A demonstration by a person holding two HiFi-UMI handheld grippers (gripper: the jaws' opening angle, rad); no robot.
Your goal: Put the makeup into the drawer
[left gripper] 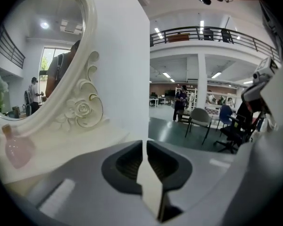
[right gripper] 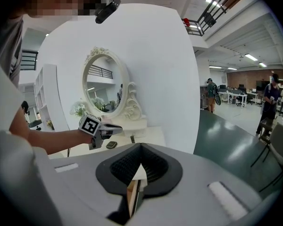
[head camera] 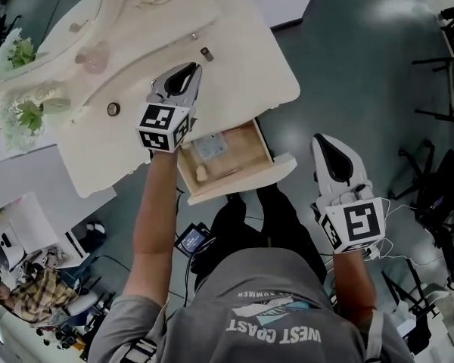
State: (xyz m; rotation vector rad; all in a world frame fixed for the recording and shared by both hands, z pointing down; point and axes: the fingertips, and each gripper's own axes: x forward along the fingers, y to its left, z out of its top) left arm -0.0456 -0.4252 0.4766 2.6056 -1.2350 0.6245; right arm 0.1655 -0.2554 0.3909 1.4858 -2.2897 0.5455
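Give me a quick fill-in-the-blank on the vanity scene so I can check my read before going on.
1. The drawer of the vanity table stands ____.
2. The pink perfume bottle stands on the tabletop at the foot of the oval ____.
3. The right gripper hangs over the ____, clear of the vanity table.
4. Between its jaws, the left gripper holds ____.

Missing words: open; mirror; floor; nothing.
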